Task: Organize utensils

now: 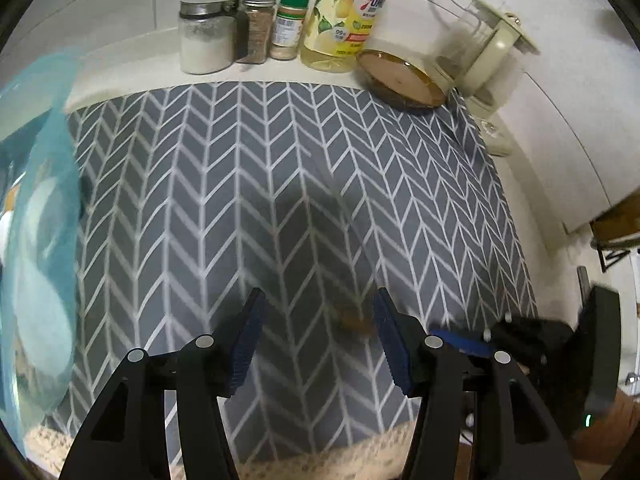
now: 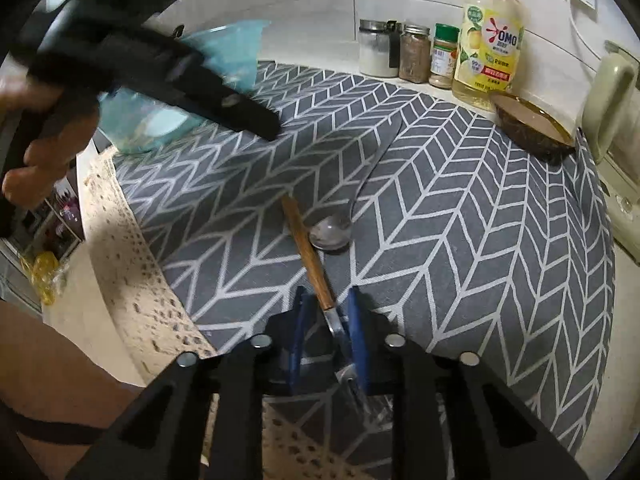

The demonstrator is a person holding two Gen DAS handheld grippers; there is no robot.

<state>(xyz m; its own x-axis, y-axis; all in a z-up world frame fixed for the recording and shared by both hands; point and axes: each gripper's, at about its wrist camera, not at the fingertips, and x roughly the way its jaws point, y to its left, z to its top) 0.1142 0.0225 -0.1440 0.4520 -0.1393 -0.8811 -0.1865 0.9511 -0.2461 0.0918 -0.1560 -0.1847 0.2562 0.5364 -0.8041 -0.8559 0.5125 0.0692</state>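
Note:
A wooden-handled utensil (image 2: 308, 248) with a metal, fork-like head sticks out forward from my right gripper (image 2: 330, 320). The blue pads are shut on its metal neck. Just beyond it a metal spoon (image 2: 331, 234) lies on the grey herringbone cloth (image 2: 460, 220), handle pointing away. My left gripper (image 1: 320, 336) hovers open over the cloth (image 1: 240, 180) with nothing between its pads. A brown blur (image 1: 356, 322) near its right pad looks like the wooden handle. The right gripper (image 1: 528, 332) shows blurred at the lower right. In the right wrist view the left gripper (image 2: 264, 122) hangs at upper left, held by a hand.
A translucent blue tub (image 1: 36, 220) stands at the cloth's left edge. Along the back wall are spice jars (image 1: 256, 28), a yellow dish-soap bottle (image 1: 340, 20), a brown bowl (image 1: 400, 80) and a cream kettle (image 1: 484, 52). Lace trim (image 2: 132, 260) marks the near table edge.

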